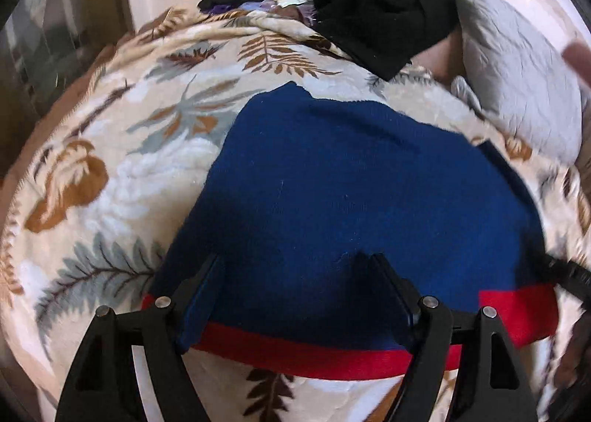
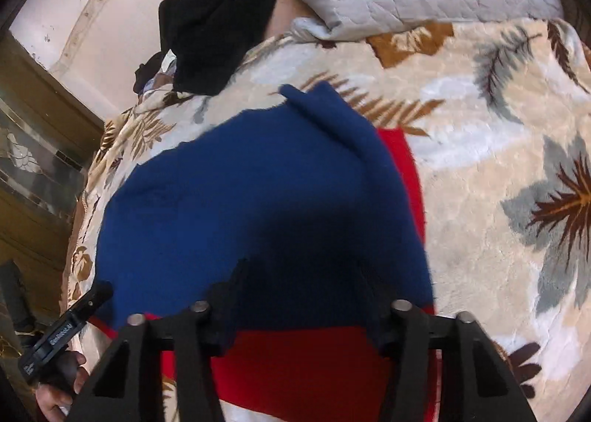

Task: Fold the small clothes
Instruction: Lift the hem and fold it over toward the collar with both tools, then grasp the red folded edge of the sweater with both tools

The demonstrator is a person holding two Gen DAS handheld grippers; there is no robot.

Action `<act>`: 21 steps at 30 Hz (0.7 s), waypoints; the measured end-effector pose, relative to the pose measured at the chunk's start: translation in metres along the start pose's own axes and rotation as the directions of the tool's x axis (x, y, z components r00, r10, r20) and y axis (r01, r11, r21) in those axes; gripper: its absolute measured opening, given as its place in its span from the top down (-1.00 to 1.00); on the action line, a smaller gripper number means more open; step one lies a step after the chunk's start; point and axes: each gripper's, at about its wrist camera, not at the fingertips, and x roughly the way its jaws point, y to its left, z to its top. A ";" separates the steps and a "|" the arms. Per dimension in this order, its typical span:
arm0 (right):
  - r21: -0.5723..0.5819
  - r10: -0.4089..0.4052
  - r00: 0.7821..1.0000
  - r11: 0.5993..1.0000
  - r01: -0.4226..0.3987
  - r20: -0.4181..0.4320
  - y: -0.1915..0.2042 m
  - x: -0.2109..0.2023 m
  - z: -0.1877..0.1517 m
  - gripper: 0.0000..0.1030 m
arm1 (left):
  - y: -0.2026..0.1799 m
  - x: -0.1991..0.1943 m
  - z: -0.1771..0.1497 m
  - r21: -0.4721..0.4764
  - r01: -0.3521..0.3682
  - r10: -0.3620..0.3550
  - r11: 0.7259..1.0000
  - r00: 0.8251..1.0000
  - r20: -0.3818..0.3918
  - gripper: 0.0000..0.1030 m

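Left wrist view showed a blue knitted garment (image 1: 332,193) with a red band (image 1: 306,352) along its near edge, lying spread on a bed covered by a cream leaf-patterned blanket (image 1: 122,163). The left gripper (image 1: 295,263) was over the near part of the blue knit, fingers spread wide and holding nothing. In the right wrist view the same garment (image 2: 240,193) lay with a blue layer turned over the red part (image 2: 295,359), one far corner curled up. The right gripper (image 2: 303,274) was low over the near blue edge, fingers also apart; whether the tips touched the cloth could not be told. The left gripper showed at that view's lower left edge, in the person's hand (image 2: 59,377).

The knit looked soft, light and limp, likely to sag and stretch rather than keep a crease, and not slippery. A sensible hold would be a pinch at the near corners, on the firmer red band, taking both layers together.

Beyond the garment lay a heap of black clothing (image 1: 369,4) at the far edge of the bed, with a grey quilted pillow (image 1: 517,82) beside it.
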 end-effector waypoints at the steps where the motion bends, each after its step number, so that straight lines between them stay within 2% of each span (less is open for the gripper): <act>1: -0.001 0.017 1.000 1.000 -0.017 0.026 -0.003 -0.007 0.002 0.09 | -0.001 0.000 0.000 0.008 -0.007 0.006 1.000 1.000 0.003 -0.55; 5: -0.012 0.050 0.993 0.999 -0.049 0.105 -0.005 -0.015 0.021 0.07 | 0.003 -0.003 0.007 -0.022 -0.023 0.023 0.999 0.999 0.027 -0.55; 7: -0.007 0.101 0.991 0.995 -0.100 0.089 -0.005 -0.004 0.038 0.07 | 0.006 -0.004 0.010 -0.044 -0.017 0.020 0.999 0.998 0.055 -0.55; 9: -0.014 0.139 0.988 0.990 -0.139 0.072 -0.004 0.012 0.056 0.07 | 0.003 0.005 0.012 -0.029 -0.015 0.016 0.999 0.999 0.030 -0.55; 11: 0.015 0.179 0.984 0.984 -0.179 0.008 -0.008 0.035 0.067 0.07 | -0.002 0.018 0.010 0.004 -0.051 0.051 0.999 0.999 -0.007 -0.56; 13: 0.089 0.144 0.989 0.985 -0.145 0.015 -0.022 0.048 0.077 0.10 | -0.009 0.020 0.009 0.043 -0.087 0.086 0.995 0.996 0.011 -0.61; 15: 0.193 0.136 0.987 0.969 -0.151 0.089 -0.046 0.044 0.087 0.23 | -0.010 0.021 0.011 0.054 -0.093 0.093 0.994 0.996 0.008 -0.62; 16: 0.212 0.120 0.987 0.967 -0.140 0.108 -0.052 0.040 0.088 0.24 | -0.009 0.020 0.012 0.045 -0.090 0.090 0.995 0.996 0.004 -0.62; 17: 0.219 0.045 0.989 0.973 -0.075 0.139 -0.057 0.030 0.088 0.23 | -0.007 0.019 0.013 0.029 -0.091 0.091 0.995 0.996 0.004 -0.62; 19: 0.192 -0.025 0.987 0.981 -0.007 0.162 -0.056 0.017 0.084 0.17 | -0.006 0.015 0.016 0.005 -0.113 0.113 0.994 0.993 0.019 -0.62; 21: 0.164 0.032 0.988 0.985 -0.057 0.148 -0.049 0.010 0.076 0.17 | -0.009 0.011 0.017 0.009 -0.136 0.135 0.991 0.989 0.051 -0.62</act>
